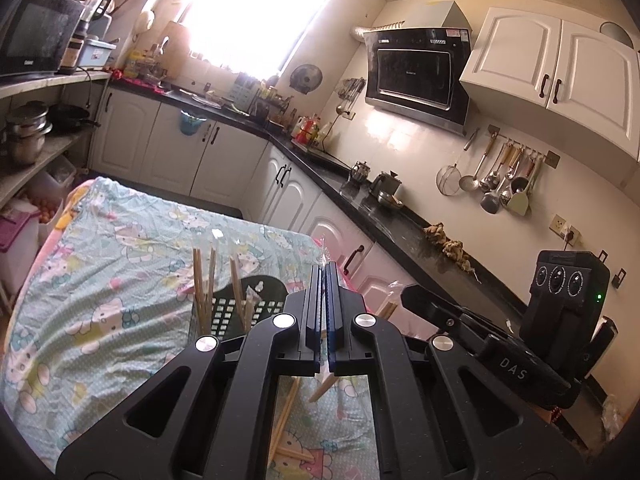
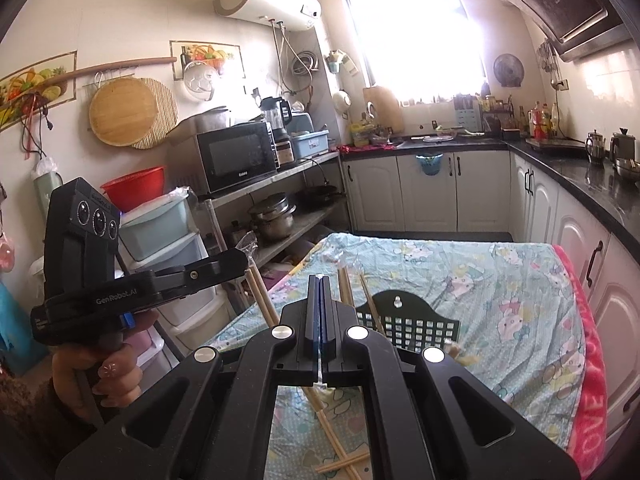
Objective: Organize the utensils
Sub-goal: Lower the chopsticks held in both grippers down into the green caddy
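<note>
Left gripper clamped shut on clear wrapper with chopstick hanging below; right gripper likewise shut on a wrapped chopstick. Black basket on cloth-covered table, holding chopsticks; more loose on cloth

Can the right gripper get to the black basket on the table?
Probably yes. The black basket sits just beyond the right gripper, top open, nothing between them. The left gripper, off to one side, isn't in the way. Each gripper is shut on wrapped chopsticks; standing chopsticks already inside crowd it slightly.
</note>
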`<state>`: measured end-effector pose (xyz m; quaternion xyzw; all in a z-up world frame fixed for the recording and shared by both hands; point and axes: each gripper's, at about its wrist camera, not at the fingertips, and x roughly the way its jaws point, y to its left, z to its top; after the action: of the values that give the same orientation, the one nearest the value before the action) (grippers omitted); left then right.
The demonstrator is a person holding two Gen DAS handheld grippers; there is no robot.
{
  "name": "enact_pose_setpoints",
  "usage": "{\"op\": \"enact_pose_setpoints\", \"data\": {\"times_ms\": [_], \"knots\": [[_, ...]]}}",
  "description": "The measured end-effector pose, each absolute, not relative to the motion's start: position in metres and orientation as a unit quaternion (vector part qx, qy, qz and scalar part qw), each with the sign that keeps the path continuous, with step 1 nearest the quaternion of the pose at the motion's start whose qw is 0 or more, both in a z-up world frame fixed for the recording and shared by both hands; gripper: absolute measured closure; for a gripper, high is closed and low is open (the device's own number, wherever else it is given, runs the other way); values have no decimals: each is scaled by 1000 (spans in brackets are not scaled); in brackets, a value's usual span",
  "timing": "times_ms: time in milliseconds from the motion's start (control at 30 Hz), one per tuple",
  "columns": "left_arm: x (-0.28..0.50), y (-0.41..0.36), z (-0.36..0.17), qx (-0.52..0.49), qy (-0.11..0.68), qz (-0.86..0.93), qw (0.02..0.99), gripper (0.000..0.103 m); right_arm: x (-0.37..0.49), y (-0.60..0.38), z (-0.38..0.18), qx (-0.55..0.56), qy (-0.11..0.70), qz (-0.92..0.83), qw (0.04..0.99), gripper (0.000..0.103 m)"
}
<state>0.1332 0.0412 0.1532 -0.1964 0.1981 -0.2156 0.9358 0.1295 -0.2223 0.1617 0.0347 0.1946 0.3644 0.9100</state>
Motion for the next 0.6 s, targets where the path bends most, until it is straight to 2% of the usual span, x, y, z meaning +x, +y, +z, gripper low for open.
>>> {"op": "enact_pose_setpoints", "data": {"times_ms": [600], "knots": [[151,59,189,-190,160,-198,948,103,140,-221,198,46,154,357,920,102]]}}
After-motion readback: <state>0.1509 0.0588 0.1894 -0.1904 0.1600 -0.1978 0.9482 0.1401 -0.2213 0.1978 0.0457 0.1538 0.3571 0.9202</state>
